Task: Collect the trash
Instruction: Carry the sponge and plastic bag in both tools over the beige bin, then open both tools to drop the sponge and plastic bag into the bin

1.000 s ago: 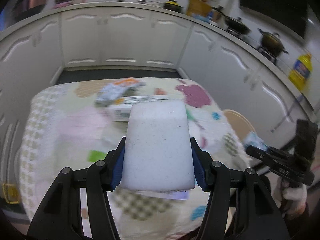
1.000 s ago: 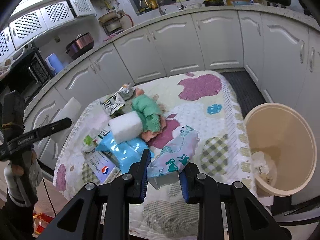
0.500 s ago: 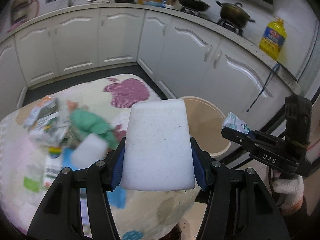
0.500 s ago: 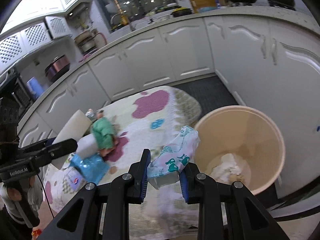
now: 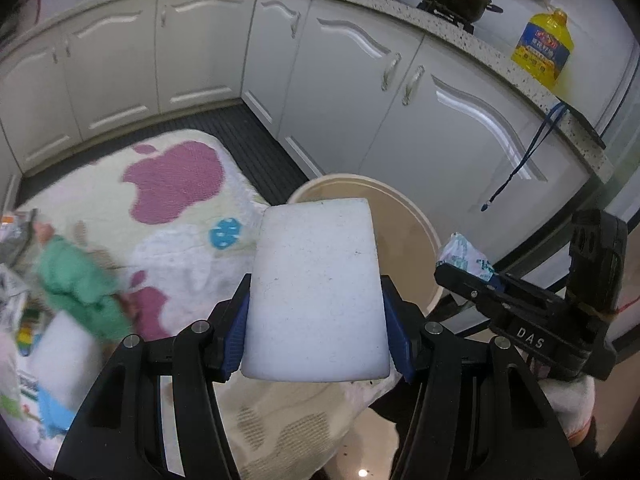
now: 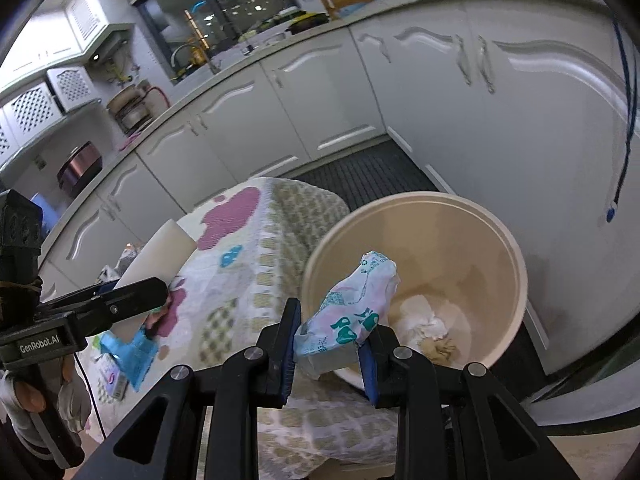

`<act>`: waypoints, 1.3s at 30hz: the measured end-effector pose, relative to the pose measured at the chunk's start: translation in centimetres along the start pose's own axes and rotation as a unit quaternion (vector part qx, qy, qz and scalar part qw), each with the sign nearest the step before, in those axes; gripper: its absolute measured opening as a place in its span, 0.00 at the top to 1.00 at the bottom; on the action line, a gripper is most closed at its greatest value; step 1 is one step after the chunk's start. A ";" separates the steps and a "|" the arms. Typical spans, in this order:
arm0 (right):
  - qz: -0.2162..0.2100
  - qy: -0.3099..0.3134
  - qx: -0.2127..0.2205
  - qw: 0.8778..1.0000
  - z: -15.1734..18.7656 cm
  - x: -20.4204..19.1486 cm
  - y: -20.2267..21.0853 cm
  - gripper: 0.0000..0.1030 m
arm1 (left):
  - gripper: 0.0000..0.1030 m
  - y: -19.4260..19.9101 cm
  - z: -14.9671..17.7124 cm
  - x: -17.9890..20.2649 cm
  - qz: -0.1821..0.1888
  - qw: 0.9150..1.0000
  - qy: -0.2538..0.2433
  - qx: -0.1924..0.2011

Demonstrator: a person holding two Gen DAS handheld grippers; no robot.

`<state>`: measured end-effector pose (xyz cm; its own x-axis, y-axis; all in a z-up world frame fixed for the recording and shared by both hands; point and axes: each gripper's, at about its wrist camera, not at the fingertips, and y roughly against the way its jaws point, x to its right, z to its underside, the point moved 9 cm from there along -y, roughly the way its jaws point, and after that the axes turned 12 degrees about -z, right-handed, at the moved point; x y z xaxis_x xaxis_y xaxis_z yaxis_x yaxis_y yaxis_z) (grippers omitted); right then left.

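Two loads inbound: centre both over the beige bin (image 6: 416, 276) before letting go. Your left gripper (image 5: 316, 336) clamps the white foam block (image 5: 316, 292); your right gripper (image 6: 330, 350) pinches the crumpled printed wrapper (image 6: 352, 312), already above the rim.

Bin (image 6: 508, 240) beside table (image 6: 280, 248), probably touching.

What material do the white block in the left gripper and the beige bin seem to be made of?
White block: probably foam, matte with a finely speckled, porous face and soft rounded edges. Beige bin: likely plastic, smooth with a slight sheen and a thin moulded rim.
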<state>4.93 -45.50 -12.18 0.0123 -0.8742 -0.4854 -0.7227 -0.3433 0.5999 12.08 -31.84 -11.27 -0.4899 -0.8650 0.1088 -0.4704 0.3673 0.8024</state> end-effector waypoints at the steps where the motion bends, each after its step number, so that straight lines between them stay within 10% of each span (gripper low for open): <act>1: 0.001 -0.007 -0.001 1.000 0.1 0.5 0.0 0.75 | 0.44 -0.4 -0.2 0.4 0.004 1.000 0.001 -0.004; 9: 0.012 -0.039 -0.014 0.999 0.6 3.4 -1.5 0.75 | 0.43 -4.3 -1.8 3.0 0.040 0.998 0.022 -0.031; 14: 0.031 -0.041 -0.017 0.999 0.5 4.7 -2.8 0.45 | 0.42 -6.6 -2.5 3.8 0.049 0.998 0.030 -0.041; 18: 0.028 -0.054 -0.019 0.998 0.7 5.6 -3.2 0.44 | 0.30 -7.5 -2.8 4.0 0.063 0.996 0.038 -0.044; 39: 0.031 -0.060 -0.017 0.998 1.1 4.8 -2.8 0.41 | 0.30 -4.4 -1.5 3.5 0.010 1.000 -0.002 -0.014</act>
<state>6.28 -48.40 -16.87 -0.1165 -0.8473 -0.5182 -0.6954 -0.3029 0.6516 13.51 -37.02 -13.52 -0.5017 -0.8564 0.1219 -0.4401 0.3740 0.8163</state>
